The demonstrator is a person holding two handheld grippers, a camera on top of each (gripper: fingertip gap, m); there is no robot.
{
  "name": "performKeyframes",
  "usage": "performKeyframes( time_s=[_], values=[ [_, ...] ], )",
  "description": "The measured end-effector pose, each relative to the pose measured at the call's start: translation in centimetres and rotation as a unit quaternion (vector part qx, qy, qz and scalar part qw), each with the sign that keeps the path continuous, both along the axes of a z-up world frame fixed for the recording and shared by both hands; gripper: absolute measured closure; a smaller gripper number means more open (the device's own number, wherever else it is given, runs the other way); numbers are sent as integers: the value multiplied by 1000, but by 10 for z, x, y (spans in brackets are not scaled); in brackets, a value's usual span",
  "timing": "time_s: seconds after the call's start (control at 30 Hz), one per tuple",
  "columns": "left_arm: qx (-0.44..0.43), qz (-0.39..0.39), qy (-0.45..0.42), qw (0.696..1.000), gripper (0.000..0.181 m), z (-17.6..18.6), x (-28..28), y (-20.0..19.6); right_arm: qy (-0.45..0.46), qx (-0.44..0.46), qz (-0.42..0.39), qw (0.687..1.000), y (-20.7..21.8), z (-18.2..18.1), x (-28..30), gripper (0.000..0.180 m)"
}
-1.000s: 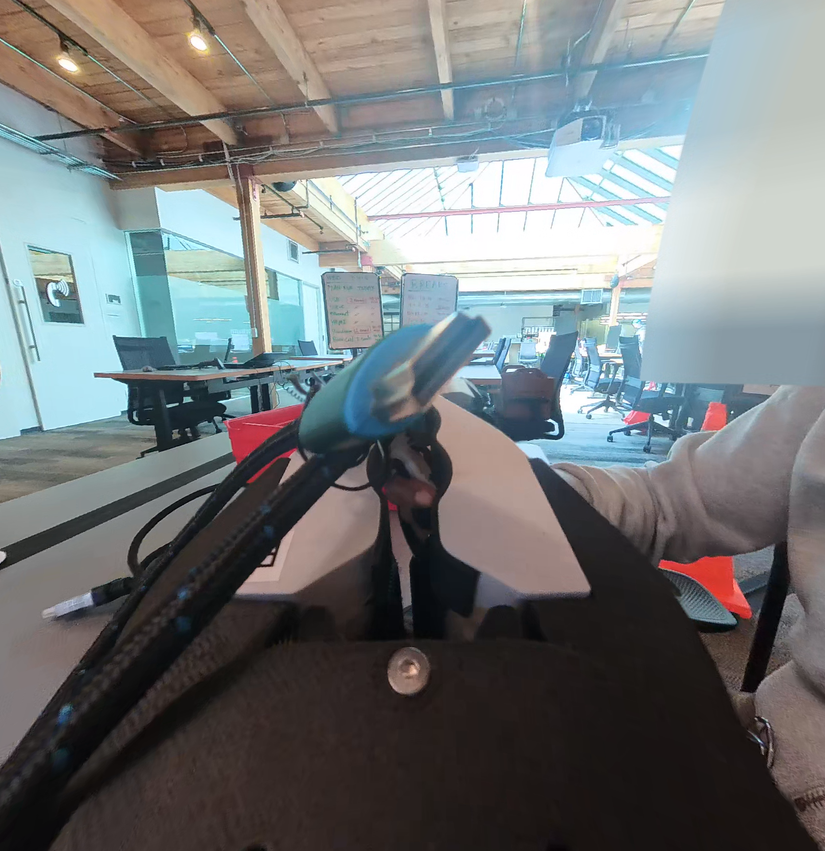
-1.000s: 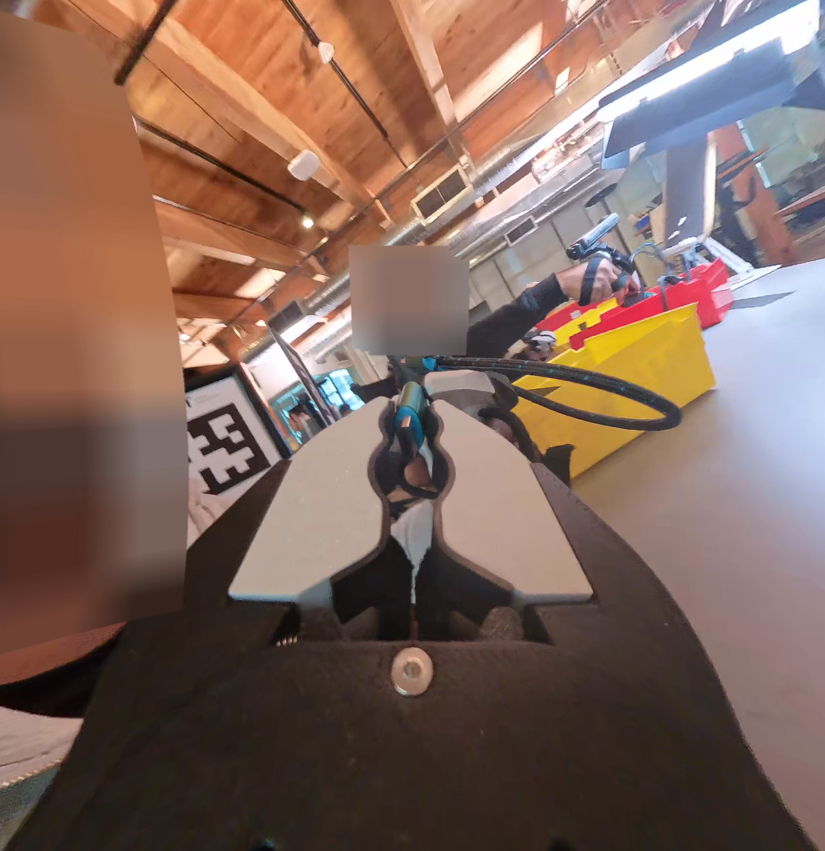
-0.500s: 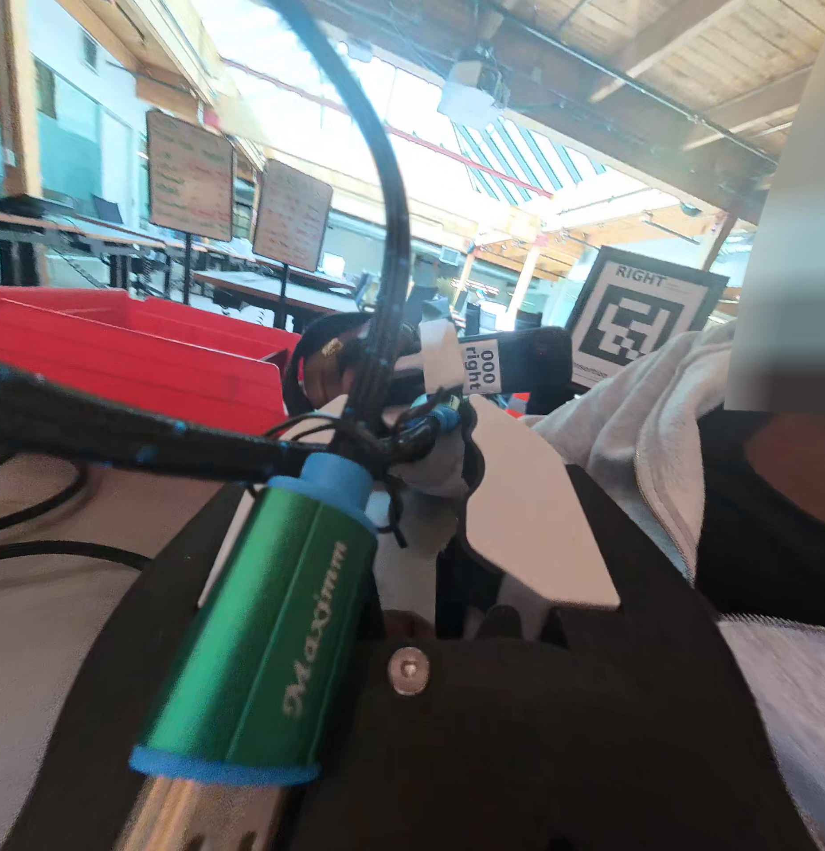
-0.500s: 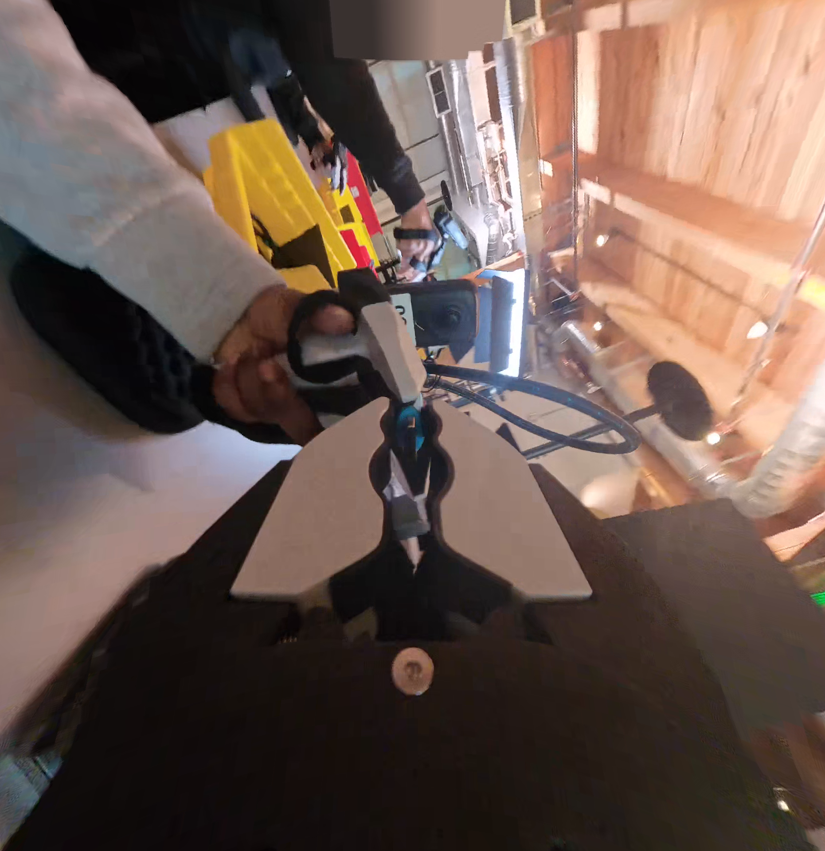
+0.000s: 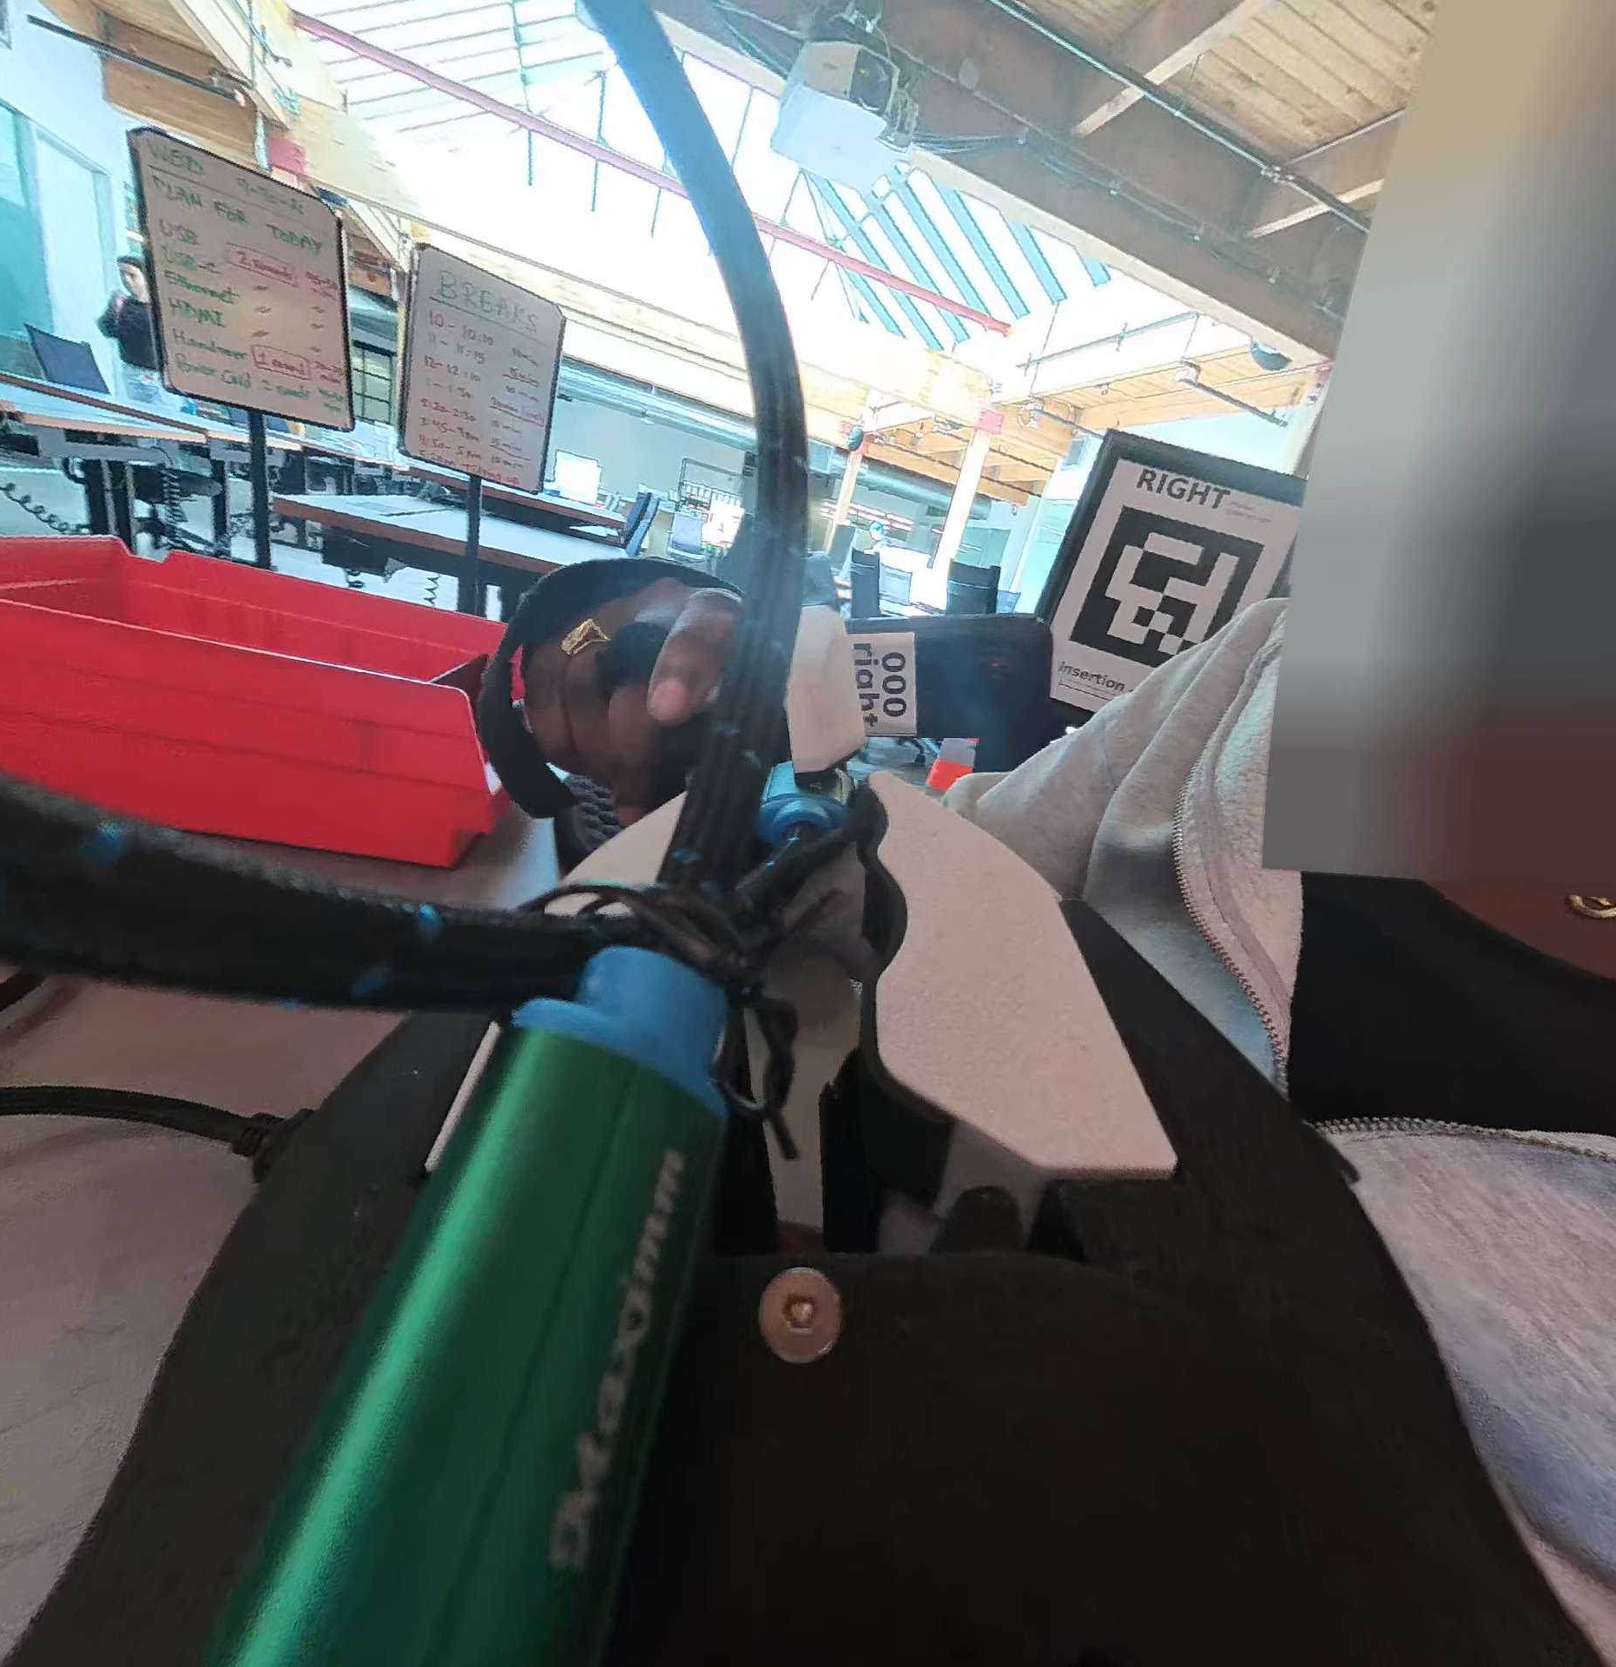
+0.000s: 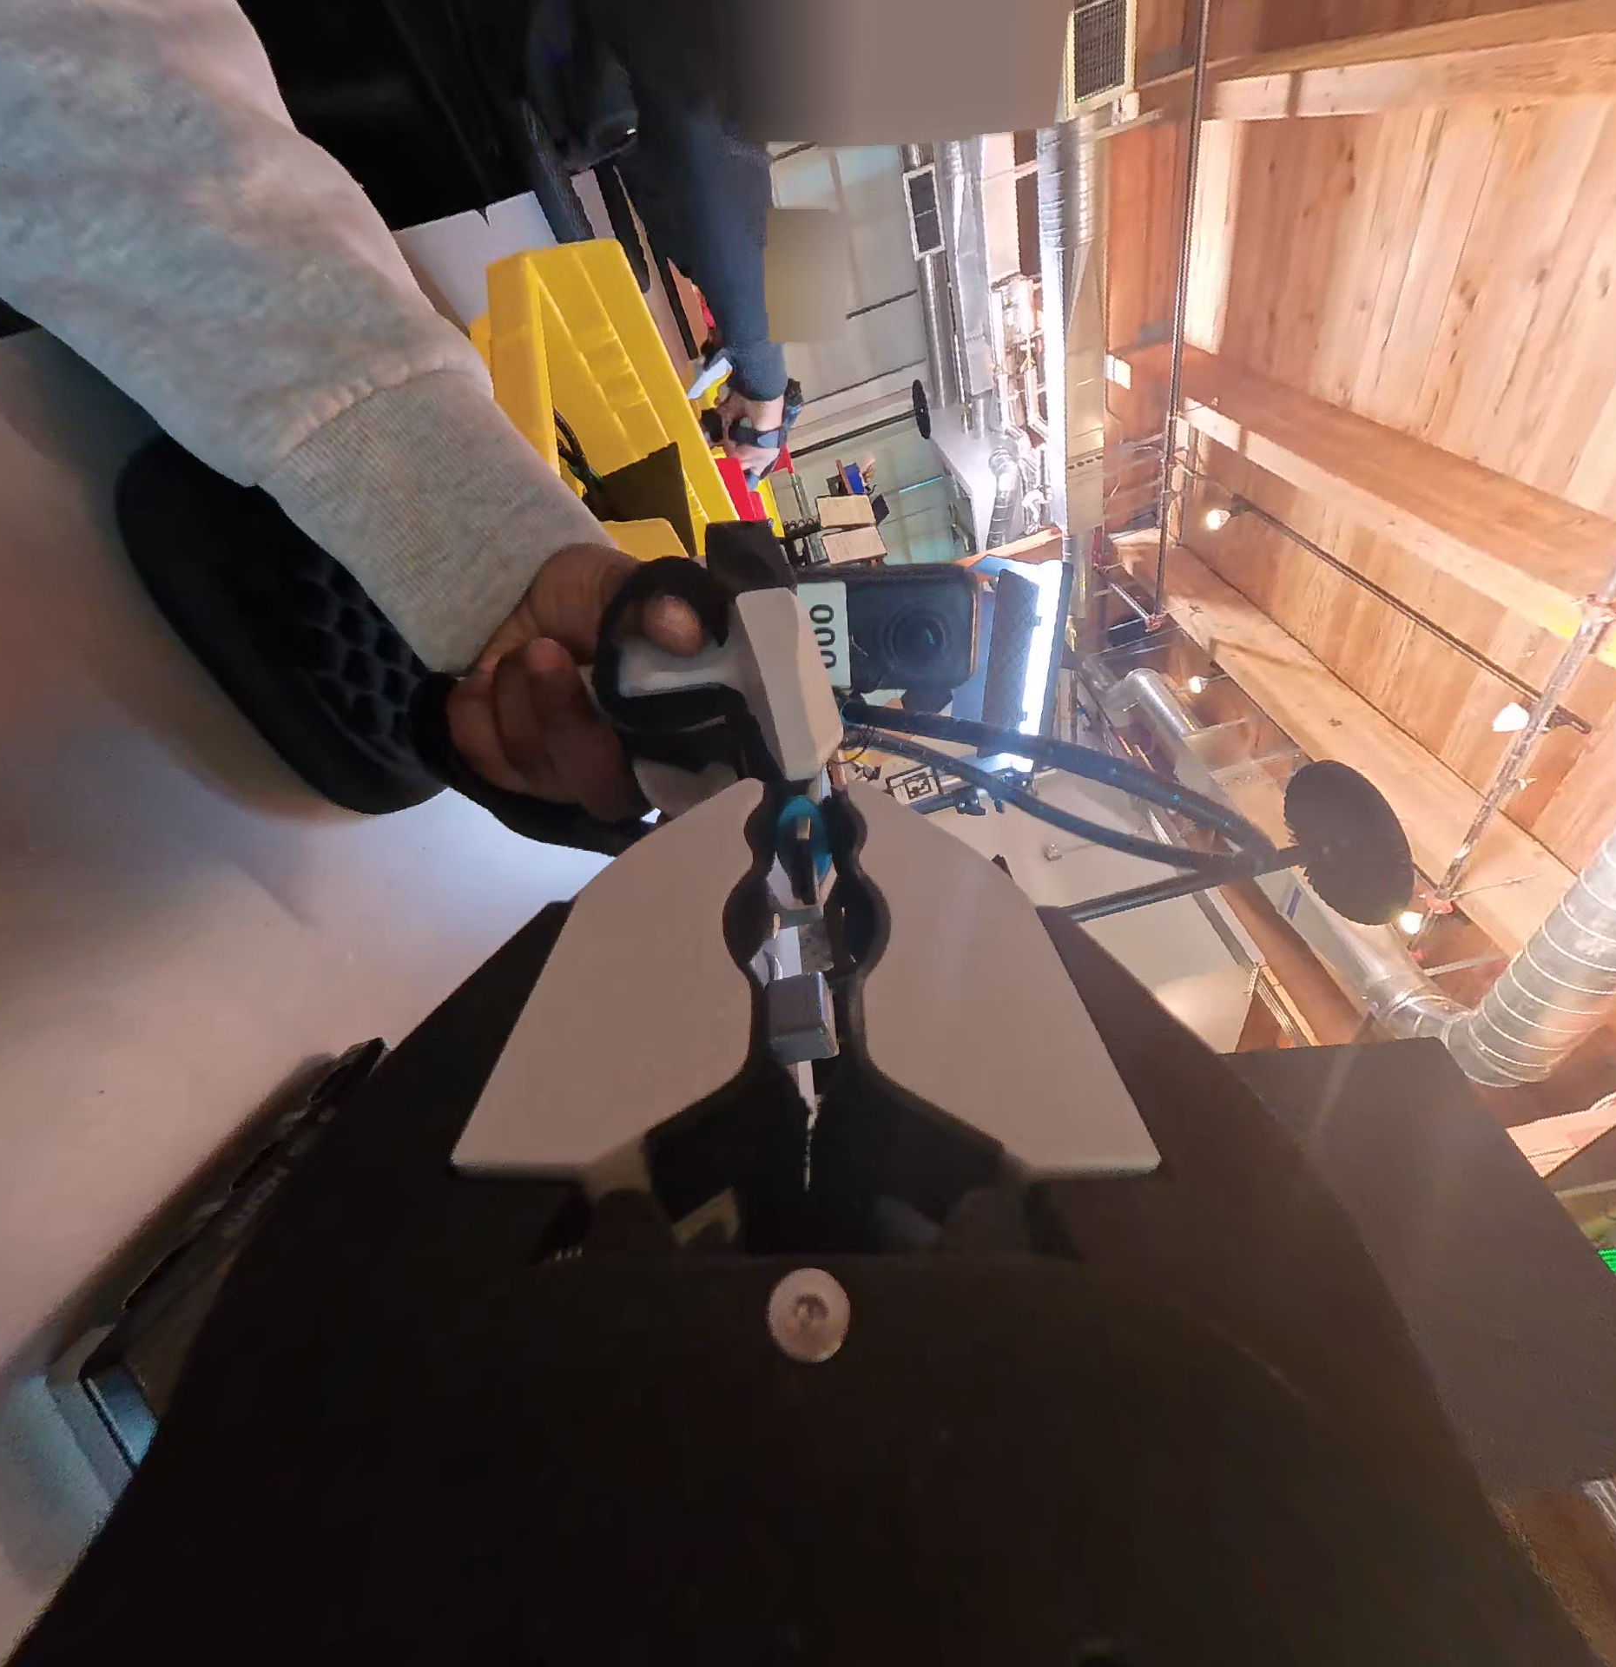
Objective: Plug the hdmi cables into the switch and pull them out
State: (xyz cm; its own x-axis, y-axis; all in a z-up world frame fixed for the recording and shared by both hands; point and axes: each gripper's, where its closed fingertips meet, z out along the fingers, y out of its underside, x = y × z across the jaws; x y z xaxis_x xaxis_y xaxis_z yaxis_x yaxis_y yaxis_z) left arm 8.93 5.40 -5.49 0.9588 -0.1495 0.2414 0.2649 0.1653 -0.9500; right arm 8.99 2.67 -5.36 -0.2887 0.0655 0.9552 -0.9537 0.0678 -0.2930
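Note:
In the left wrist view a green HDMI plug (image 5: 551, 1263) with blue ends lies over my left finger, its body pointing back at the camera. Its black braided cable (image 5: 245, 920) runs left and loops upward. My left gripper (image 5: 786, 866) is shut on the cable just behind this plug. My right gripper (image 6: 799, 812) is shut on another HDMI plug (image 6: 799, 1019) whose metal tip points at the camera. The two grippers face each other, tips nearly touching. Each shows in the other's view, the right gripper (image 5: 822, 704) and the left gripper (image 6: 786, 704), both hand-held. No switch shows clearly.
A red bin (image 5: 208, 686) stands on the grey table (image 5: 82, 1263) to the left. Yellow bins (image 6: 587, 361) stand behind the person's grey sleeve (image 6: 245, 271). A thin black cable (image 5: 109, 1105) lies on the table. Another person works farther off. A dark device edge (image 6: 109, 1407) sits blurred at lower left.
Both grippers swung round to face each other and the right view rolled sideways. The green plug flipped from pointing up and away to pointing back at the camera. Little moved in the last half second.

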Motion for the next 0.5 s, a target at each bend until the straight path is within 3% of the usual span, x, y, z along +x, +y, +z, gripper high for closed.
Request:
performKeyframes(
  time_s=[0.2,0.37,0.5],
  values=[
    [6,49,40,998,158,4,-7,-3,-58,-19,-9,998,5,6,-9,160],
    [7,53,30,998,160,4,-11,-4,-37,-11,-17,999,4,4,-9,168],
    [-1,102,59,993,160,3,-19,-4,-64,-8,-32,997,5,4,-17,167]
  ],
)
